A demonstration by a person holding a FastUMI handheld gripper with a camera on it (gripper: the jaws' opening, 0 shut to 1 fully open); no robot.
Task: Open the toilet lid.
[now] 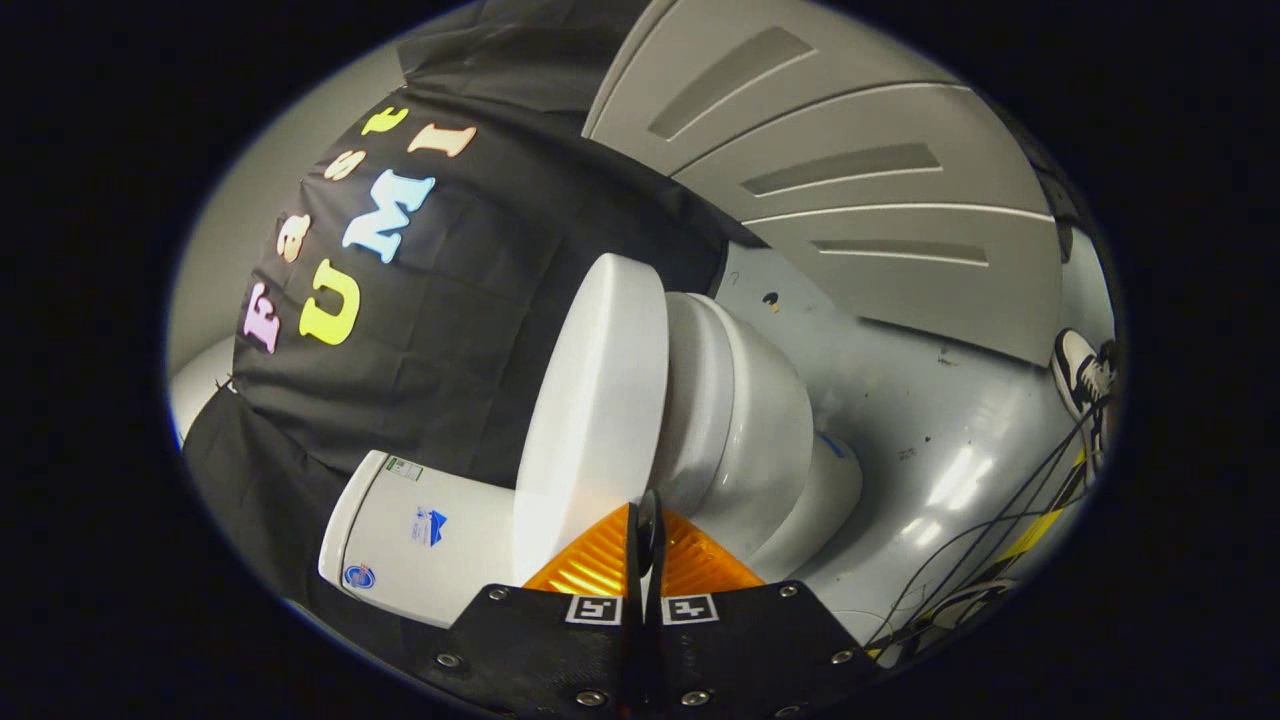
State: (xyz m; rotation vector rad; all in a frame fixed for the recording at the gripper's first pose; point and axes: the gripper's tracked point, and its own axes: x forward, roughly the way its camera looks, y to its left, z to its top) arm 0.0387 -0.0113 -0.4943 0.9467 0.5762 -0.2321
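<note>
The view is rolled sideways. A white toilet stands against the black cloth wall, its tank (420,540) just beyond my fingers on one side and its bowl (760,440) on the other. The white lid (600,400) lies flat against the seat (695,390), with a thin shadowed seam between them. My gripper (647,505) is shut, its fingers pressed together with nothing between them. The tips sit right at the lid's rim, over the seam where lid meets seat. Whether they touch the lid, I cannot tell.
A glossy grey floor (930,420) spreads out past the bowl. A pale panelled door or partition (850,170) rises behind it. A person's shoe (1080,370) stands on the floor, with dark cables (1000,540) and yellow-black tape nearby.
</note>
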